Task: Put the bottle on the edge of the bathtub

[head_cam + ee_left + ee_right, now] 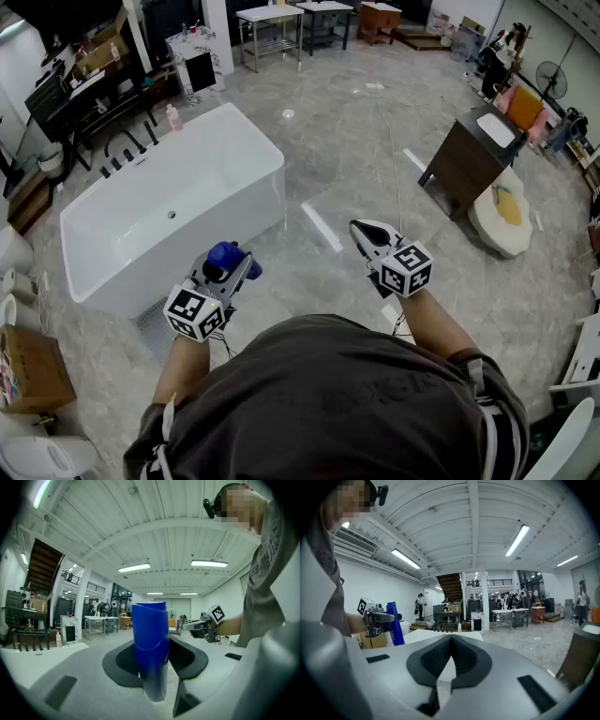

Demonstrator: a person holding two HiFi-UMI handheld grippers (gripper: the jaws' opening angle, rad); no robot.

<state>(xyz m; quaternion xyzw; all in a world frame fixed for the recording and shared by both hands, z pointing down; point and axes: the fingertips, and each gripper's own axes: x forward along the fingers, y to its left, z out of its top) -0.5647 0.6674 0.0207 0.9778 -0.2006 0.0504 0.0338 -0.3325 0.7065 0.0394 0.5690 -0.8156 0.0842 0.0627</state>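
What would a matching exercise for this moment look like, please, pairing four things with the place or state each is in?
Things:
1. blue bottle
2. right gripper
3. bathtub
4. brown cabinet

Places or states:
A. shut, with nothing between its jaws
B. white, on the floor ahead and to the person's left
C. clamped between the jaws of the left gripper
D. ahead and to the right, with a white basin on top

Pairs: 1-C, 2-A, 3-B, 4-D
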